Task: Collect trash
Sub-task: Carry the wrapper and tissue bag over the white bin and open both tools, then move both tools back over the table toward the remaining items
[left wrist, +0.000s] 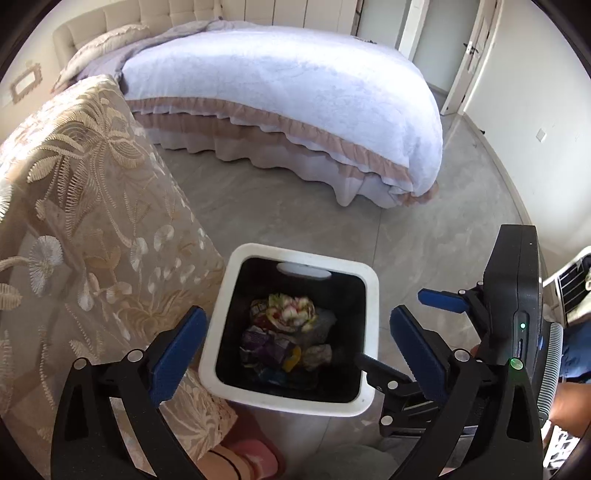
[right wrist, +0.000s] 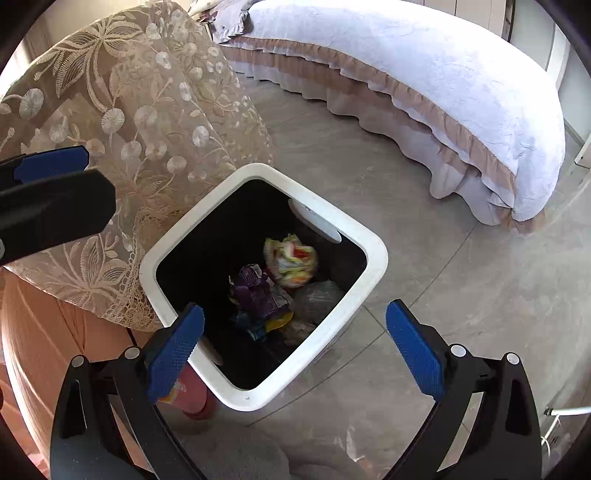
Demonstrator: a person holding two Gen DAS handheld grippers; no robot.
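Trash: crumpled wrappers [left wrist: 284, 332] [right wrist: 273, 291] lie piled at the bottom of the bin: a yellow-green-and-red crinkled one [right wrist: 291, 260], a purple foil one [right wrist: 255, 291], a grey clear-plastic wad [right wrist: 314, 302], and yellow and blue scraps below them.
Bin: square tub [left wrist: 369, 295] [right wrist: 373, 266] with rounded corners, a thick smooth white rim and a black inside; a white oval tab sits on the far inner wall. It stands on the floor, just beside the draped cloth.
Left gripper: [left wrist: 295, 347] black frame, blue fingers with knurled pads; the fingers are spread wide with nothing between them, straddling the bin from above. In the right wrist view only one blue finger and black frame edge show at the left [right wrist: 51, 162].
Right gripper: [right wrist: 295, 350] same build, fingers wide apart and holding nothing, over the near corner of the bin. In the left wrist view it shows to the right [left wrist: 513, 306], a black body with green lights.
Cloth: beige lace [left wrist: 92, 221] [right wrist: 147, 129] embroidered with palm and flower shapes, hanging over a piece of furniture at the left.
Floor: grey, stone-like tiles [left wrist: 277, 206] [right wrist: 424, 277] with thin seams.
Bed: fluffy white cover [left wrist: 295, 92] [right wrist: 424, 66] with a tan ruffle and pleated skirt, well apart from the bin; tufted headboard [left wrist: 122, 18] behind.
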